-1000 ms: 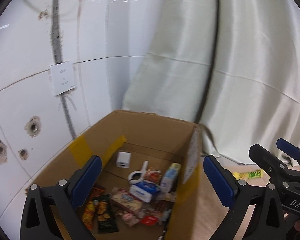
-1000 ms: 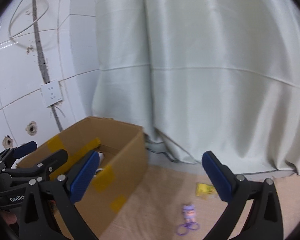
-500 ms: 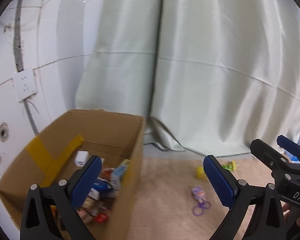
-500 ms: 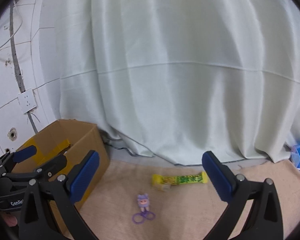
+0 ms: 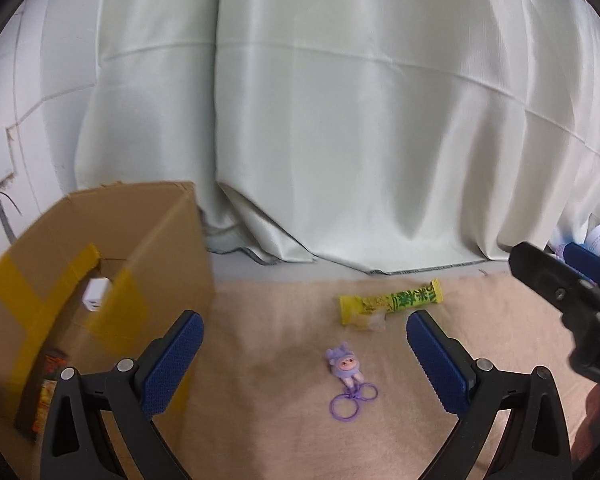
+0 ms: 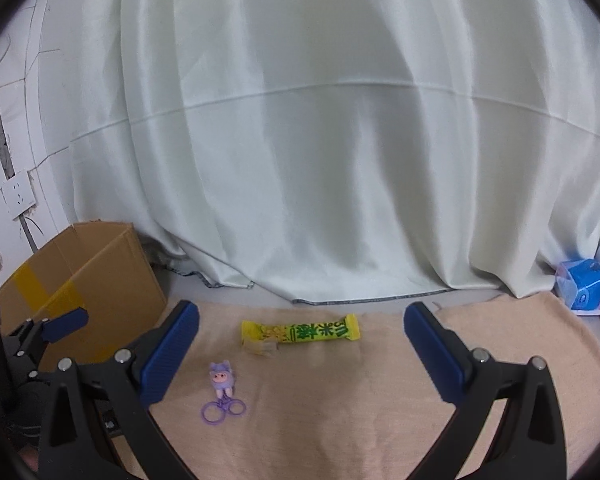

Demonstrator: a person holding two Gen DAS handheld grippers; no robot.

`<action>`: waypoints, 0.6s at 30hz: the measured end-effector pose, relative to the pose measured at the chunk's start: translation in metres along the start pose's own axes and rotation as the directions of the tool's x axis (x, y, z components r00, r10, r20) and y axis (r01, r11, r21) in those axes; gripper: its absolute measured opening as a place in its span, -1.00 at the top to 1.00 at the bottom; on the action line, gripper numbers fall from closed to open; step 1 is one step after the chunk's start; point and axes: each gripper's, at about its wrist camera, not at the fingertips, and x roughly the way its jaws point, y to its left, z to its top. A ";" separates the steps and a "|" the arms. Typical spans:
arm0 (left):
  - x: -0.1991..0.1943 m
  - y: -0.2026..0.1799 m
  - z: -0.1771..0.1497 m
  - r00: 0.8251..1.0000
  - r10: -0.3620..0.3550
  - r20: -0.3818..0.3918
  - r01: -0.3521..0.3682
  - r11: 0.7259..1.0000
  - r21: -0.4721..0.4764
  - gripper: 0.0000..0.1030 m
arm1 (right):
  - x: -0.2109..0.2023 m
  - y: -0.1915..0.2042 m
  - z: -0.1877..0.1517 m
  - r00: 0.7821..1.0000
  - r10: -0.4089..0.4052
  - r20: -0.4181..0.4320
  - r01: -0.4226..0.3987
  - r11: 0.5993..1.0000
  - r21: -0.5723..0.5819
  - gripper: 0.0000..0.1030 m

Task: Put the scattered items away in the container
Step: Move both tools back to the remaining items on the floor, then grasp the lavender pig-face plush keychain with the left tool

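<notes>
Keychain (image 5: 350,380) and snack bar (image 5: 392,302) lie ahead of both gaping tools

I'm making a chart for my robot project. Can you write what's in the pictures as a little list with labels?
Place: tan cloth on the floor, pale curtain behind
Container: cardboard box, open, on the left, some items inside
Left to tidy: yellow-green snack bar; purple keychain toy, both lying on the cloth
Apart or touching: apart
Left hand-held gripper: open, empty
Right hand-held gripper: open, empty
Off to the right: blue pack
</notes>
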 end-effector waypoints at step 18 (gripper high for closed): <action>0.094 -0.023 -0.040 0.983 -0.035 -0.181 0.037 0.999 0.012 -0.37 | 0.059 -0.017 -0.037 0.990 0.005 -0.138 -0.003 1.000 0.014 -0.98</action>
